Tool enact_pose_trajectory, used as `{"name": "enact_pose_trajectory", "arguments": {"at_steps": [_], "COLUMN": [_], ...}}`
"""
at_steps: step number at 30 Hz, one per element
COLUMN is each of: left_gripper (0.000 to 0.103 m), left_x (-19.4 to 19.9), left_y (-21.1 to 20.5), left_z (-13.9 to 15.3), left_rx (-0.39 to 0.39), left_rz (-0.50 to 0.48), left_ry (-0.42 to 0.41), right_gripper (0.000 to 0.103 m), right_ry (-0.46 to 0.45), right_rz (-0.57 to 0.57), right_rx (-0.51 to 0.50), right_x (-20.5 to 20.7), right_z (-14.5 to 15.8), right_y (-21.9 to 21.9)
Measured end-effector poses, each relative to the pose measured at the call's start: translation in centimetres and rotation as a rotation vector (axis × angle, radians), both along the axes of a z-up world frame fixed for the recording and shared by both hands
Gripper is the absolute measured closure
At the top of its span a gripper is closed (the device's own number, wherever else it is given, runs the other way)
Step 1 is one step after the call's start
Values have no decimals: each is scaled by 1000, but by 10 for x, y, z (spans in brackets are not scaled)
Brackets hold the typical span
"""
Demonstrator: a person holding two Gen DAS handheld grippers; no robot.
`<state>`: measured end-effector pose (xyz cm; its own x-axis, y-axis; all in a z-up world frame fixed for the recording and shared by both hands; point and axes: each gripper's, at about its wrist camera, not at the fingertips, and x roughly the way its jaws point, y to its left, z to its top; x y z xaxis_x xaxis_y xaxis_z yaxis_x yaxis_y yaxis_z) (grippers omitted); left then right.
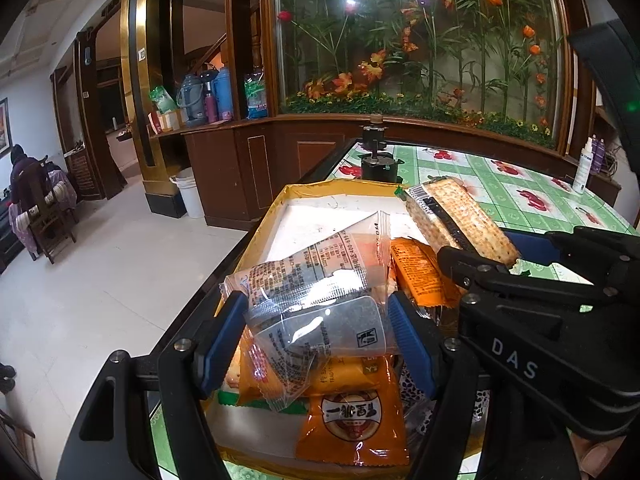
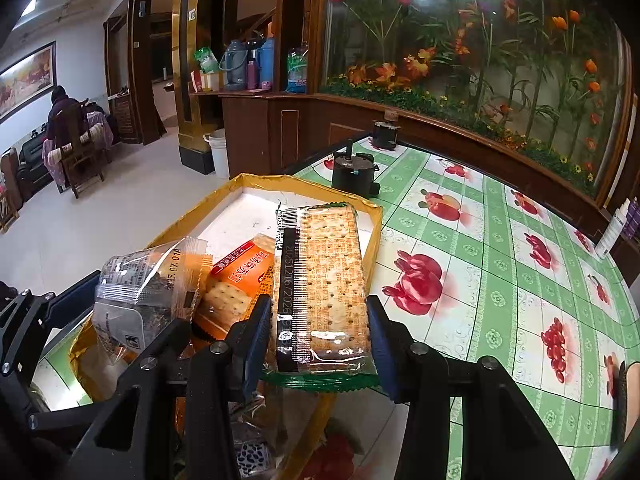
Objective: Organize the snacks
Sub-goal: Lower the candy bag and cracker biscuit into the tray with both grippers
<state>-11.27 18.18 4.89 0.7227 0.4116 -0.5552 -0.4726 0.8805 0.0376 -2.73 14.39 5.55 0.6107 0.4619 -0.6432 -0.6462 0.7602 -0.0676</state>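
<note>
While both jaws grip, snack packets [image 1: 316, 280] overhang tray [image 1: 340, 190].

table [image 2: 500, 264]: green-checked cloth | on it: tray [image 2: 374, 236], black pot [image 2: 354, 174]

I am finding the far half of the yellow-rimmed tray [image 2: 376, 216] lying bare and open to approach from above, while its near half is sitting crowded with an orange biscuit packet [image 2: 236, 280] and other wrappers. I am noting the two grippers standing close side by side over that pile, the left gripper [image 1: 316, 332] bearing a clear-wrapped snack [image 1: 316, 280] and the right gripper [image 2: 320, 332] a cracker pack [image 2: 328, 280], so little room is remaining between them. Beyond the tray's far rim two black canisters [image 2: 354, 172] are blocking the table edge, whereas the green checked tablecloth [image 2: 500, 280] to the right is lying free.
</note>
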Motion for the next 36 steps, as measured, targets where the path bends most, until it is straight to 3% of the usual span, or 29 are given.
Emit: {"name": "enact_pose_trajectory", "arguments": {"at_steps": [36], "left_gripper": [31], "left_x": [9], "left_y": [12], "left_z": [-3], "left_rx": [47], "left_rz": [13], "left_ry": [19], "right_gripper": [53], "right_ry": [48], "right_rz": [-17], "right_rx": [-25], "right_x": [34], "right_z": [-16], "right_y": [17]}}
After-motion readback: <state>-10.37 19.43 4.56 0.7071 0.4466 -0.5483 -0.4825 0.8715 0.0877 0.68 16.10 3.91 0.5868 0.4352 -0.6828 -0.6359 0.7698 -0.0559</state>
